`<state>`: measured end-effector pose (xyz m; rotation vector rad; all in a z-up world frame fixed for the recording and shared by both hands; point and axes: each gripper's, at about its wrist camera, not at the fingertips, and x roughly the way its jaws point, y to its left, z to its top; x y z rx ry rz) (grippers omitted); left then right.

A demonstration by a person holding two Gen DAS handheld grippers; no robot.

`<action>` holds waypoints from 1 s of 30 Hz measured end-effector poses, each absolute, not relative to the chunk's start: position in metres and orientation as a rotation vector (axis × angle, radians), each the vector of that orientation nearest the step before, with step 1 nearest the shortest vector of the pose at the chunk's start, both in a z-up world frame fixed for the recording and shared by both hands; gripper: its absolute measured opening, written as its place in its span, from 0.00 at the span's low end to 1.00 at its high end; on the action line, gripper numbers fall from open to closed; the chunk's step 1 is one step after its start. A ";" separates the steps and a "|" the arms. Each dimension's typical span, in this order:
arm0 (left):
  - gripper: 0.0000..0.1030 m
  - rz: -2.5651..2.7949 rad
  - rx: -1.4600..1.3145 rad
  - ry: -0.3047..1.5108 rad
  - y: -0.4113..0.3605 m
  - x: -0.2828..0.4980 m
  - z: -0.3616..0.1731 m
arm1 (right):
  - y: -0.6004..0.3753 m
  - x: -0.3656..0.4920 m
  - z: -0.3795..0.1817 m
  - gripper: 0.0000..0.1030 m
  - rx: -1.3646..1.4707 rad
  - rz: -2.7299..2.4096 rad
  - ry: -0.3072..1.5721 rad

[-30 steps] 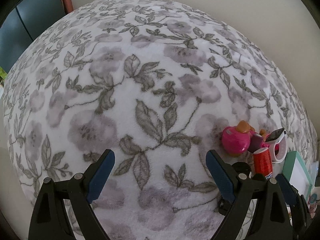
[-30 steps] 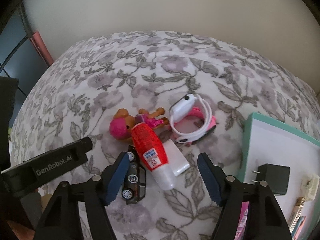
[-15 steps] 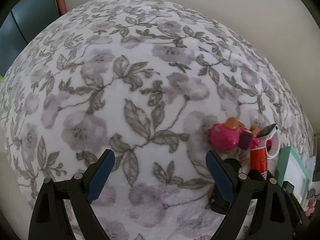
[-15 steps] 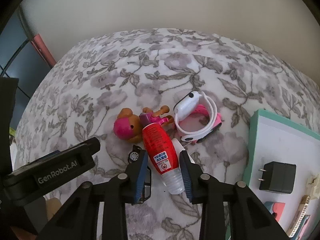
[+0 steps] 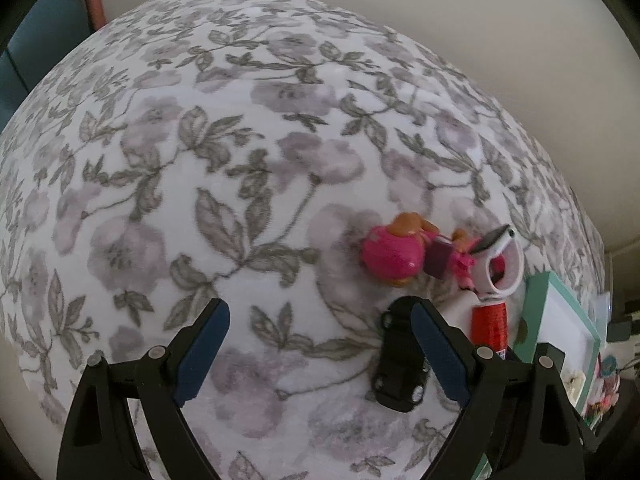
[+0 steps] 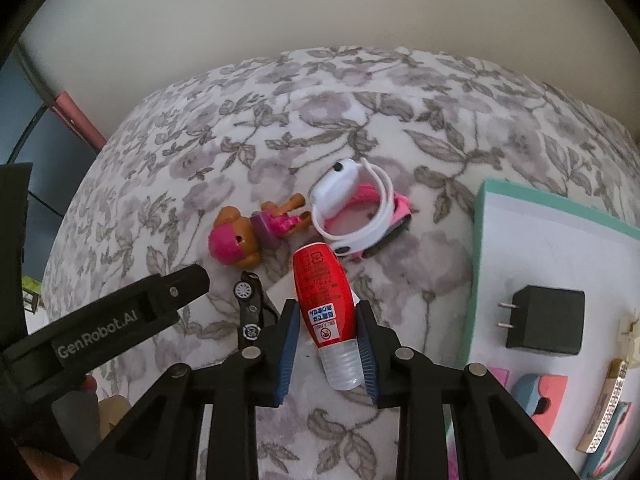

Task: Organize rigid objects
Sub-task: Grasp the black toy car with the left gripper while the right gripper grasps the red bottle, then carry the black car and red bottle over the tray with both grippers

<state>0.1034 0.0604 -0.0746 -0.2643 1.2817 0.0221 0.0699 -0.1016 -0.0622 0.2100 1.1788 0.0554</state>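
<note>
My right gripper is shut on a red bottle with a clear cap and holds it above the floral blanket. The bottle also shows in the left wrist view. My left gripper is open and empty, low over the blanket, with a black toy car just inside its right finger. The car shows in the right wrist view too. A pink doll and a white and pink watch lie beyond the bottle.
A white tray with a teal rim lies at the right and holds a black charger, a gold clip and pink and blue foam pieces. A wall rises behind the bed.
My right gripper has closed on the red bottle and lifted it off the blanket. My left gripper has shifted right, so the black toy car now sits by its right finger.
</note>
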 end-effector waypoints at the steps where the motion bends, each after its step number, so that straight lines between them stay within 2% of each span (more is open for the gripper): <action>1: 0.90 0.009 -0.258 1.286 0.057 0.103 -0.075 | -0.104 0.068 -0.062 0.29 0.214 0.051 1.181; 13: 0.87 -0.078 -0.194 1.334 0.027 0.096 -0.085 | -0.125 0.056 -0.060 0.29 0.257 0.026 1.200; 15: 0.82 -0.083 -0.193 1.337 0.026 0.095 -0.085 | -0.127 0.054 -0.060 0.29 0.263 0.020 1.203; 18: 0.80 -0.089 -0.197 1.350 0.026 0.096 -0.087 | -0.131 0.052 -0.060 0.29 0.268 0.017 1.207; 20: 0.70 -0.089 -0.179 1.360 0.023 0.096 -0.089 | -0.132 0.051 -0.059 0.29 0.268 0.017 1.208; 26: 0.64 -0.114 -0.146 1.356 0.013 0.096 -0.091 | -0.137 0.049 -0.057 0.29 0.289 0.015 1.207; 30: 0.55 -0.128 -0.149 1.375 0.007 0.098 -0.100 | -0.138 0.048 -0.058 0.29 0.290 0.014 1.213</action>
